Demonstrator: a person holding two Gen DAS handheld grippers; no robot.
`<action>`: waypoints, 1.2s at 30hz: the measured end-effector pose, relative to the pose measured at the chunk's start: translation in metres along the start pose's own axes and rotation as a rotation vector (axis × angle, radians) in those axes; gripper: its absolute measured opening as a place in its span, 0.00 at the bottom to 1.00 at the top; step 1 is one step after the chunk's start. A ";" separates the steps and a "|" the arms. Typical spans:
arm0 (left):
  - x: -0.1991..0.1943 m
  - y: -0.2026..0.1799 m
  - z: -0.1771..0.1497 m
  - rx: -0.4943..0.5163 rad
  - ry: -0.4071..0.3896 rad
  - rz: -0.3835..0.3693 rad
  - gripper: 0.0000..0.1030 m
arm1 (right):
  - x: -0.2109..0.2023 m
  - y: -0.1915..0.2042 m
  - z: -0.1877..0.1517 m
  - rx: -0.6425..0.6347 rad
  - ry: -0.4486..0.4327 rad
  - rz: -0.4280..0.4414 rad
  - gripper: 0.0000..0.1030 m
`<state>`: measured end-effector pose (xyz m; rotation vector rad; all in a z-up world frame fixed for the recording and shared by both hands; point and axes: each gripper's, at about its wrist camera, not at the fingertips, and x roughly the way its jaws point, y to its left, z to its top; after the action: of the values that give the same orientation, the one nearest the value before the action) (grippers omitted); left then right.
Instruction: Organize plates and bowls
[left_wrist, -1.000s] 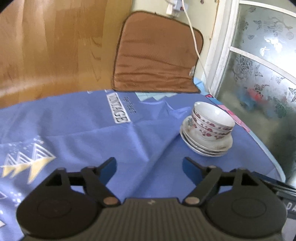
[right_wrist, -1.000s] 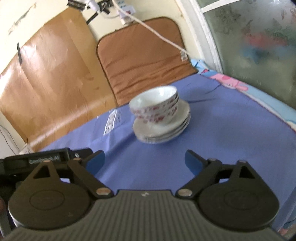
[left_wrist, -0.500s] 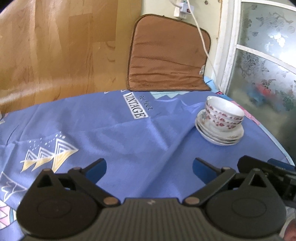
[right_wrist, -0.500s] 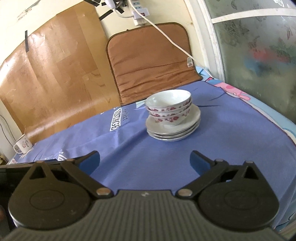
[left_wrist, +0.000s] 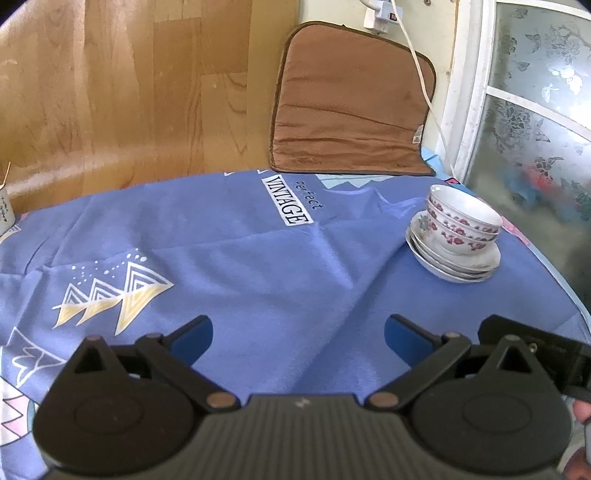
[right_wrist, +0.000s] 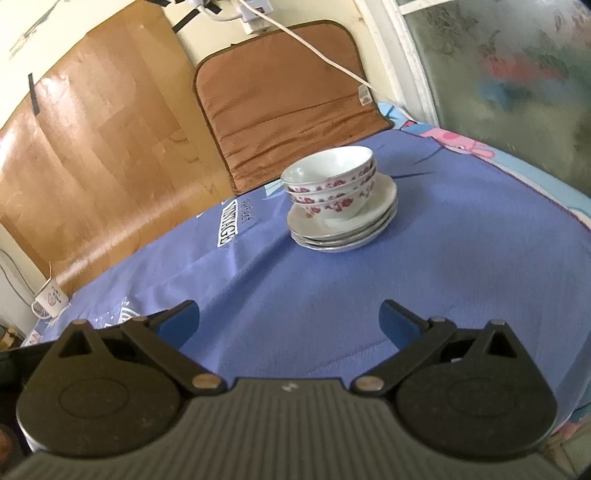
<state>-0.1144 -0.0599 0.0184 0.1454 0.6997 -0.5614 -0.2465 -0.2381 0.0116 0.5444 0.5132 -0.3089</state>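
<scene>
Stacked white bowls with red flower prints (left_wrist: 461, 227) (right_wrist: 332, 184) sit nested on a stack of white plates (left_wrist: 452, 264) (right_wrist: 343, 227) on the blue tablecloth (left_wrist: 258, 266) (right_wrist: 461, 266), toward the table's far right. My left gripper (left_wrist: 297, 334) is open and empty, low over the cloth, well back and left of the stack. My right gripper (right_wrist: 288, 319) is open and empty, near the front of the table, well short of the stack. The right gripper's body shows at the left wrist view's lower right (left_wrist: 535, 350).
A brown cushion (left_wrist: 351, 107) (right_wrist: 288, 107) leans on the wall behind the table, with a white cable (left_wrist: 424, 81) across it. A wooden board (left_wrist: 129, 92) stands at the back left. A white mug (right_wrist: 50, 301) sits at the far left edge. A frosted glass window (left_wrist: 535, 110) is at the right.
Both grippers have drawn back from the stack, which now looks smaller and farther away. Both stay open and empty. The stack has not moved.
</scene>
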 end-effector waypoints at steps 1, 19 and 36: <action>0.000 0.000 0.000 0.003 0.000 0.006 1.00 | 0.000 0.000 -0.001 0.006 0.002 0.000 1.00; 0.003 -0.012 -0.004 0.087 0.010 0.082 1.00 | 0.002 -0.007 -0.003 0.036 -0.002 -0.003 1.00; 0.003 -0.016 -0.004 0.109 0.061 0.059 1.00 | 0.006 -0.012 -0.002 0.055 -0.010 -0.013 1.00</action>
<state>-0.1233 -0.0734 0.0143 0.2847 0.7221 -0.5405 -0.2469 -0.2478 0.0016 0.5933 0.4993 -0.3385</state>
